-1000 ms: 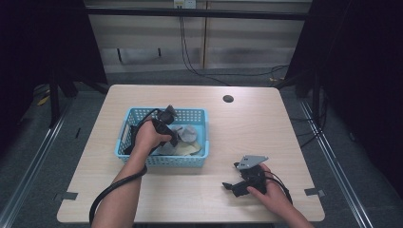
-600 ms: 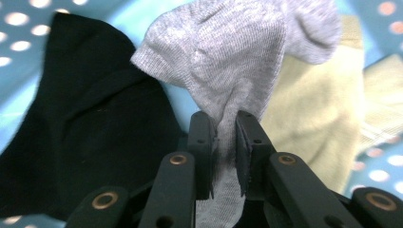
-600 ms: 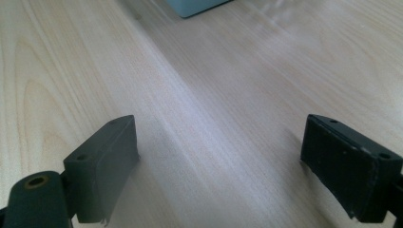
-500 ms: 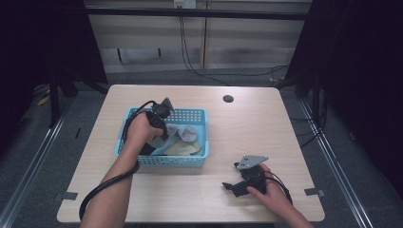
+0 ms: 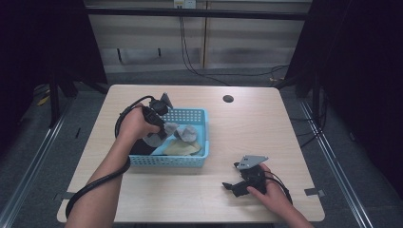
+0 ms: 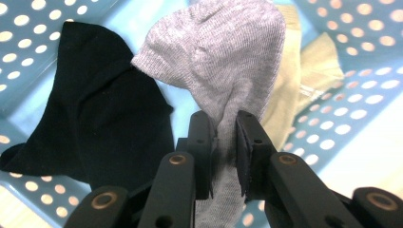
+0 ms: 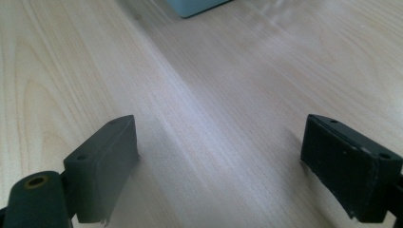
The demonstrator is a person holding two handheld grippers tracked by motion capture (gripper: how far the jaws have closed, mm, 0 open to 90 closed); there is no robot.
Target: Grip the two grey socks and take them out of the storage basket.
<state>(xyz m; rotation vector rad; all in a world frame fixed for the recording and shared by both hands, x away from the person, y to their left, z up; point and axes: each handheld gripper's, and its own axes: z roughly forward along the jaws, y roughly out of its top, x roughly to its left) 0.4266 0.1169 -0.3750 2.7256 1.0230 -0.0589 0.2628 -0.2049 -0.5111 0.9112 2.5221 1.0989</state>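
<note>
Now, left gripper (image 6: 223, 142) jaws pinching ribbed grey sock (image 6: 223, 61), right gripper (image 7: 218, 166) jaws wide apart.

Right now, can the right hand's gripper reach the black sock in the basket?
Probably not yet: the right gripper rests outside, and the basket's near wall stands before the black sock.

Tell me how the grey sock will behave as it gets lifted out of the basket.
The grey sock, pinched in the left hand-held gripper, bunches in soft folds, so it will probably hang limp. It looks thin and light, unlikely to slip from the pads.
</note>
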